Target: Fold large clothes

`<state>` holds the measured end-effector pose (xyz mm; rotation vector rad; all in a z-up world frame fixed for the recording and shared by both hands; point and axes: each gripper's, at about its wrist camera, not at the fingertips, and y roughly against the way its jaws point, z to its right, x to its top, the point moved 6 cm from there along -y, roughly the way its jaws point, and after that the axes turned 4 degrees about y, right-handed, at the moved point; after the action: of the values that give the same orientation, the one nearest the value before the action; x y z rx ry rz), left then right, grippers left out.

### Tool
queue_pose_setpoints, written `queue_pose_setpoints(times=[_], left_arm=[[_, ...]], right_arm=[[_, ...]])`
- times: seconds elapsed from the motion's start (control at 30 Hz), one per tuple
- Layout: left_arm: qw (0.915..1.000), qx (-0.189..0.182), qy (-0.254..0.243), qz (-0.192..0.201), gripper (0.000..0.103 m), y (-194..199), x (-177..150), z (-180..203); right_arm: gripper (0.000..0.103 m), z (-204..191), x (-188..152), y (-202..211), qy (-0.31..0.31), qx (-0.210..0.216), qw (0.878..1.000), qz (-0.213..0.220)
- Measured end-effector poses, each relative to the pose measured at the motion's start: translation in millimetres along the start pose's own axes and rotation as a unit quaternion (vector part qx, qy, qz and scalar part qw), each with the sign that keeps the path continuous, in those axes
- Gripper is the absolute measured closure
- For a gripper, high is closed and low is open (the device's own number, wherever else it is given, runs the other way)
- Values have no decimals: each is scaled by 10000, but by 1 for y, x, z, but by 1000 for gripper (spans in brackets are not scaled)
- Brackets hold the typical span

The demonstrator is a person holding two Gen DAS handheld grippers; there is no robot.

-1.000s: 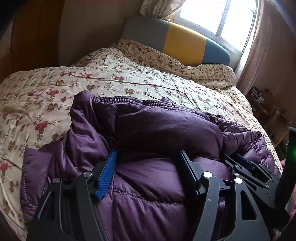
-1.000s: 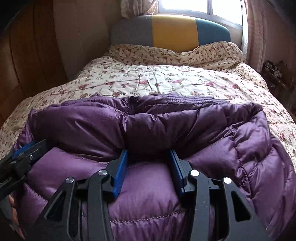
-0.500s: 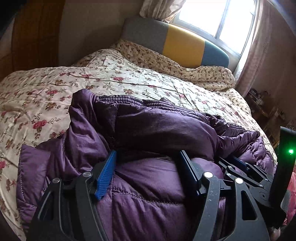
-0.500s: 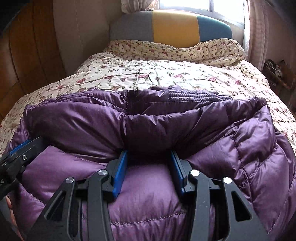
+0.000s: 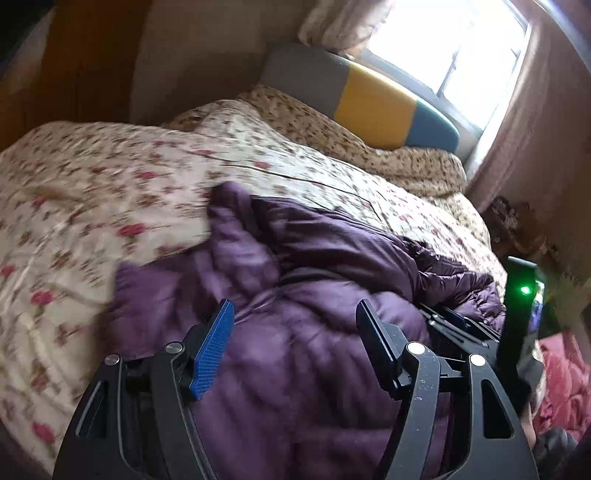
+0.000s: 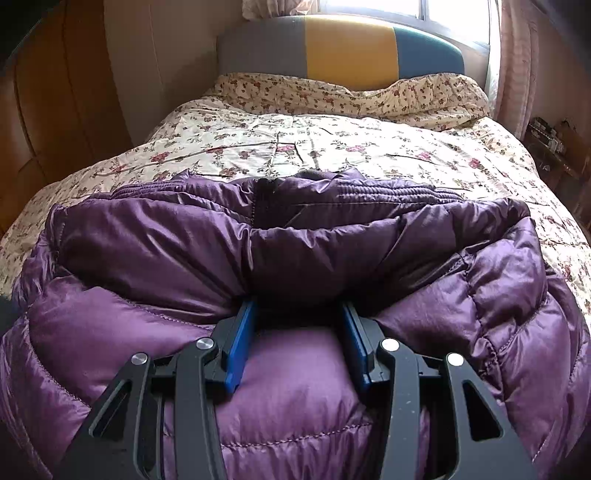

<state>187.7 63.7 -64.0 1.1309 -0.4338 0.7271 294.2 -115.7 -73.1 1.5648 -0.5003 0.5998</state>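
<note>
Purple puffer jacket point(image 6: 295, 258) lies bunched on the floral bedspread point(image 6: 332, 147). Right gripper point(image 6: 299, 332) stands partly open, a padded fold pinched between its blue pads. Left gripper point(image 5: 295, 332) hangs over the jacket's left side, jaws wide, fingers free of the fabric.

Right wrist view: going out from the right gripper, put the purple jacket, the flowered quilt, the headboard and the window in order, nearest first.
1. Purple jacket: right at the right gripper, bunched between its fingers.
2. Flowered quilt: spread across the bed beyond the jacket.
3. Headboard: grey, yellow and blue, at the far end of the bed.
4. Window: behind the headboard, upper right.
</note>
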Motion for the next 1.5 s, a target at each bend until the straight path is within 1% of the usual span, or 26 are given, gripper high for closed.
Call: queue_pose_setpoints(times=[0.07,0.17,0.23,0.3,0.33,0.37,0.4,0.43,0.47,0.57,0.63,0.7,0.77,0.87,0.97,1.07,1.13,1.23,1.37,1.4,1.5], left_arm=[[9997,129,189,57,35,19,-4,-23],[9985,138,534,-17,34,36,-13,-56],[9961,-8,870,-146,29,43,-22,-78],[9940,-155,1059,-234,29,47,-29,-90],[9924,-231,1171,-283,29,48,-36,-96],[9913,-296,1241,-314,29,48,-39,-99],[9896,-419,1324,-363,29,48,-43,-101],[9871,-542,1444,-425,29,47,-49,-103],[9858,-572,1513,-452,29,46,-51,-104],[9803,-792,1743,-495,29,43,-56,-104],[9747,-977,1939,-522,29,41,-56,-104],[9678,-1167,2157,-565,29,37,-57,-104],[9626,-1296,2308,-570,29,35,-58,-105],[9547,-1522,2483,-615,29,34,-58,-106],[9518,-1619,2519,-658,29,32,-56,-106],[9520,-1660,2477,-696,29,33,-57,-107],[9504,-1717,2497,-700,29,31,-56,-108],[9408,-1983,2640,-761,29,29,-57,-107],[9334,-2151,2770,-756,29,26,-55,-107],[9325,-2167,2789,-757,29,26,-55,-107],[9337,-2206,2708,-787,29,24,-55,-103]], right_arm=[[54,1,3,4,-38,51,10000,-46],[53,3,6,21,-145,135,9998,46],[53,0,7,42,-145,285,9992,229],[54,-4,4,67,-88,478,9980,402],[56,-4,2,77,-86,551,9974,457],[64,-4,-1,87,-90,632,9967,508],[67,-3,-7,98,-90,746,9958,530],[71,-4,-12,106,-84,819,9953,509],[75,-6,-15,111,-72,863,9950,489],[81,-9,-37,128,8,1005,9942,380],[83,-12,-50,134,13,1076,9938,294],[84,-15,-61,135,7,1149,9932,199],[84,-20,-73,137,43,1194,9928,125],[84,-21,-77,130,57,1201,9927,37],[84,-23,-83,121,143,1084,9939,-127],[85,-23,-90,115,234,985,9946,-217],[85,-22,-95,111,248,939,9949,-261],[85,-20,-99,106,243,911,9952,-277],[85,-19,-100,102,255,907,9951,-292],[85,-18,-101,102,254,926,9950,-287],[85,-17,-102,101,257,951,9947,-289]])
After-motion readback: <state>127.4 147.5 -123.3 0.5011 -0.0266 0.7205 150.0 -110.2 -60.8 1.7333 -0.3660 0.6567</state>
